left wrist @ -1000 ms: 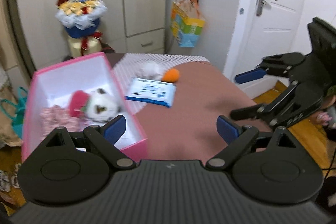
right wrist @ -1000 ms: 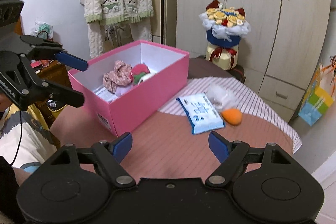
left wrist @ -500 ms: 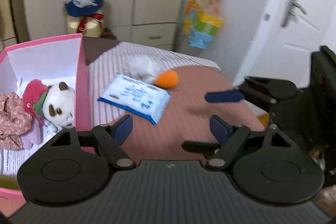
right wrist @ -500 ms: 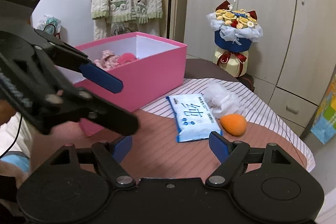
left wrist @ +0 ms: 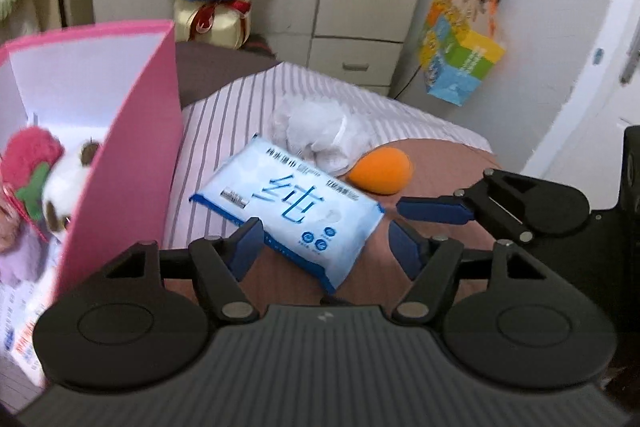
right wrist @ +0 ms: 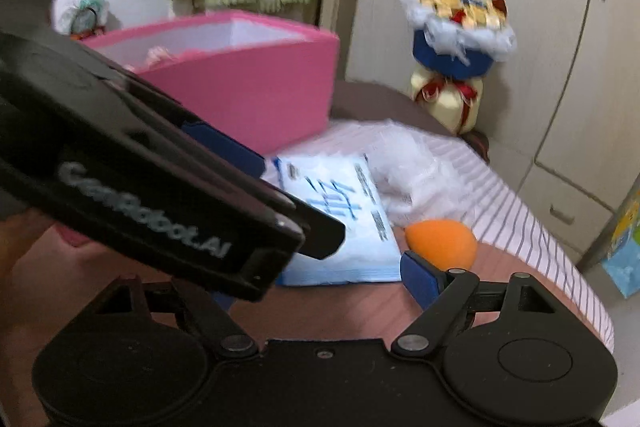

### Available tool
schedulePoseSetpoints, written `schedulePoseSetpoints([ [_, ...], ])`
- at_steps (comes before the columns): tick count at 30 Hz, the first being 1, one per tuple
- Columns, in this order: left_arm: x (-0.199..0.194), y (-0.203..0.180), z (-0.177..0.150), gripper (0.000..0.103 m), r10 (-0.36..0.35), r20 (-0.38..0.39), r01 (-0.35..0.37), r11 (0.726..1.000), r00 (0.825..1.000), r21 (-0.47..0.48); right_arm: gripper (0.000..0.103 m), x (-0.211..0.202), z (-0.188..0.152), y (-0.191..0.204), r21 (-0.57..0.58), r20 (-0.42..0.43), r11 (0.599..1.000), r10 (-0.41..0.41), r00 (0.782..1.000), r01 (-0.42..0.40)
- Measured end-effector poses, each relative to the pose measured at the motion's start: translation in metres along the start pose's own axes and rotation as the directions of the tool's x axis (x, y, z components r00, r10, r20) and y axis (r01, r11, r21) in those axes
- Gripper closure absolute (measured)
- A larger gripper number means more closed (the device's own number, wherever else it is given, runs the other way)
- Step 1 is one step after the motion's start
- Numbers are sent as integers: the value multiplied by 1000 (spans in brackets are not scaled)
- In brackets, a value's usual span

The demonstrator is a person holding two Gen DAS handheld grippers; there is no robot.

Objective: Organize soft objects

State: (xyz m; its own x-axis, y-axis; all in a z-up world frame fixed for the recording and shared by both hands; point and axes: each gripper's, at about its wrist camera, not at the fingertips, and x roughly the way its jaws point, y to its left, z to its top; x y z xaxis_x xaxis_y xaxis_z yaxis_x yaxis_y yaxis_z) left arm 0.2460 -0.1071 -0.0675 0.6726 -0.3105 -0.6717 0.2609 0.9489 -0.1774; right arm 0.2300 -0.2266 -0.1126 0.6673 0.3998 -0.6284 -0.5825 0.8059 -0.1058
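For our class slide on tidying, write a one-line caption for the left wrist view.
Left claw, closing, straddles the blue wipes pack beside the pink box; orange sponge lies behind.

**Readable text**

My left gripper (right wrist: 256,227) reads "GenRobot.AI" in grey on its black side. Wipes pack (left wrist: 288,211) shows one big blue Chinese char, "纯"; its small print is too blurred for me to read.
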Motion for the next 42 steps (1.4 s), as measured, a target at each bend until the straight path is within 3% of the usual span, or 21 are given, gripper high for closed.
schedulePoseSetpoints([
  [10,24,10,-2,42,24,-49,-27,998,999,-65,15,25,0,-27,110,-12,989,98,995,-96],
  [17,29,13,-5,45,34,-76,-40,997,997,-71,10,35,1,-23,20,-16,994,106,994,-105],
  [32,27,17,-4,43,7,-80,-17,992,997,-123,0,50,7,-26,-16,5,984,179,984,-179],
  [39,25,20,-7,40,-10,-87,-1,991,996,-131,22,32,1,-12,27,5,993,115,993,-115],
  [42,24,23,-6,40,-19,-87,5,989,996,-151,25,19,-3,-5,66,7,995,69,998,-70],
])
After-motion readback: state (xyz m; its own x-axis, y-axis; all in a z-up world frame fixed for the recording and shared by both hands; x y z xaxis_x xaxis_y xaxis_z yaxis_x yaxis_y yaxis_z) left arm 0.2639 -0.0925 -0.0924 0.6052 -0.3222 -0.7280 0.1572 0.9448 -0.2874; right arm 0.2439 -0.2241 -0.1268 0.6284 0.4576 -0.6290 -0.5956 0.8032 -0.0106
